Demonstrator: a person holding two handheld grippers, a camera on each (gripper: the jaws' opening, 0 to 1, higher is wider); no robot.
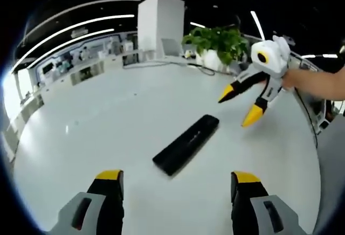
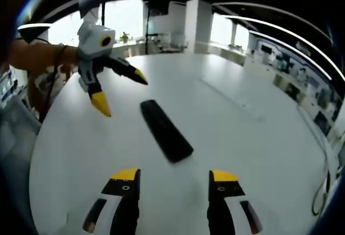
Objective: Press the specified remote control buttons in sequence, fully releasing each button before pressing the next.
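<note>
Left gripper view: left gripper (image 1: 178, 184) at the bottom edge, jaws spread wide, nothing between them, yellow tips over the white table (image 1: 97, 122). Black remote control (image 1: 186, 144) lies flat on the table just ahead of the jaws, between them and slightly toward the right jaw, long axis running away up-right. Buttons too small to make out. Right gripper (image 1: 241, 108) comes in from the right, held by a hand (image 1: 294, 78), hovering above and beyond the remote's far end, jaws apart, empty, not touching the remote. Potted plant (image 1: 218, 43) behind it at the table's far edge.

Right gripper view: right gripper (image 2: 175, 178) agape, empty; remote (image 2: 165, 130) just ahead, between the jaws' lines. Left gripper (image 2: 119, 92) upper left, jaws apart, beside the remote's far end.
</note>
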